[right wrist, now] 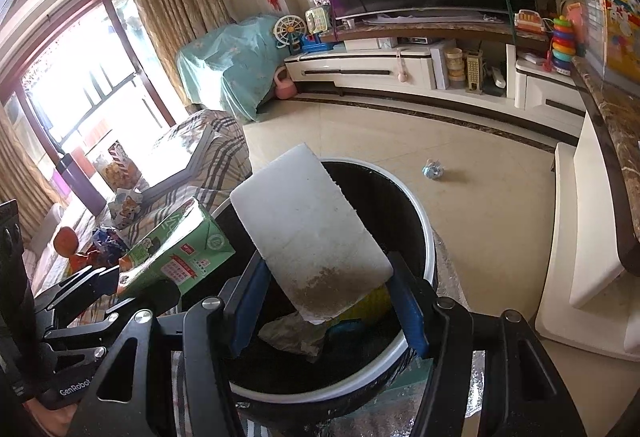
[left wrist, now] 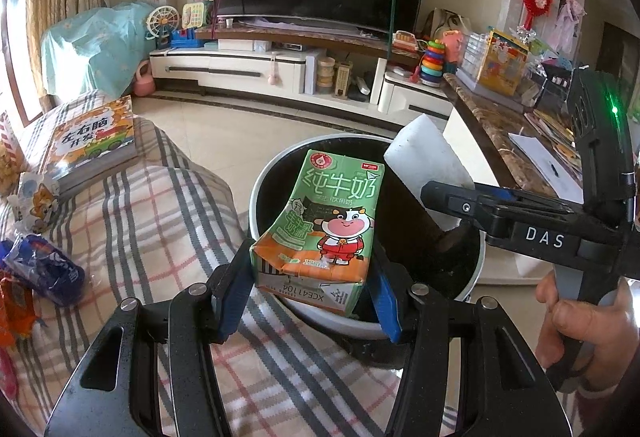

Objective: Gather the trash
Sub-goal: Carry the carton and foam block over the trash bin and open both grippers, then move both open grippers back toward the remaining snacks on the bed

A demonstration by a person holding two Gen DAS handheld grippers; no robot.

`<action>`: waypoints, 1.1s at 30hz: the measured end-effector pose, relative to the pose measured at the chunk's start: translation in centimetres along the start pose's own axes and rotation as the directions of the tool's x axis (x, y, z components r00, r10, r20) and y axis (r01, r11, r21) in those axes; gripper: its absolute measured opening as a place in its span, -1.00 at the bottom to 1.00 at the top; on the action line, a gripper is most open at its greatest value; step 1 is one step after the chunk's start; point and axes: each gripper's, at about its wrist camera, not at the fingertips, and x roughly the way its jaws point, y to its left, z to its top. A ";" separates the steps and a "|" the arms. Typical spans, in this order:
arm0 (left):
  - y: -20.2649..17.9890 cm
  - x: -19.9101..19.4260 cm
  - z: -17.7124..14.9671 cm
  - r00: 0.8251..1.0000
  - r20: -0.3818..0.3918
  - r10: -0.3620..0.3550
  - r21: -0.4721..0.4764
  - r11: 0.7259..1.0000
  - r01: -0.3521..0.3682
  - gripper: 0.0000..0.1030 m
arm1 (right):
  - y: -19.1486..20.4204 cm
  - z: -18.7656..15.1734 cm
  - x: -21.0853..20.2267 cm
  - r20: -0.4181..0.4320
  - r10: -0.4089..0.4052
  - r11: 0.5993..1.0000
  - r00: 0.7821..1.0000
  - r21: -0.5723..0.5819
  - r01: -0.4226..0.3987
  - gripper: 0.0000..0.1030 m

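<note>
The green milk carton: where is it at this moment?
The milk carton is clamped in the left gripper over the open trash bin, beside the white foam block held by the right gripper.

The left gripper [left wrist: 306,291] clamps a green and orange cardboard milk carton [left wrist: 320,221] over the round black bin with a white rim [left wrist: 260,193], while the right gripper [left wrist: 432,189] holds a white foam block [left wrist: 424,153] beside it
</note>
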 end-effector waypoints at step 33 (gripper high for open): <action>9.9 -9.4 -9.8 0.993 0.005 0.121 -0.259 0.959 -0.115 0.31 | 8.7 -4.2 -1.4 -0.013 0.172 0.985 0.985 -0.026 -0.172 0.83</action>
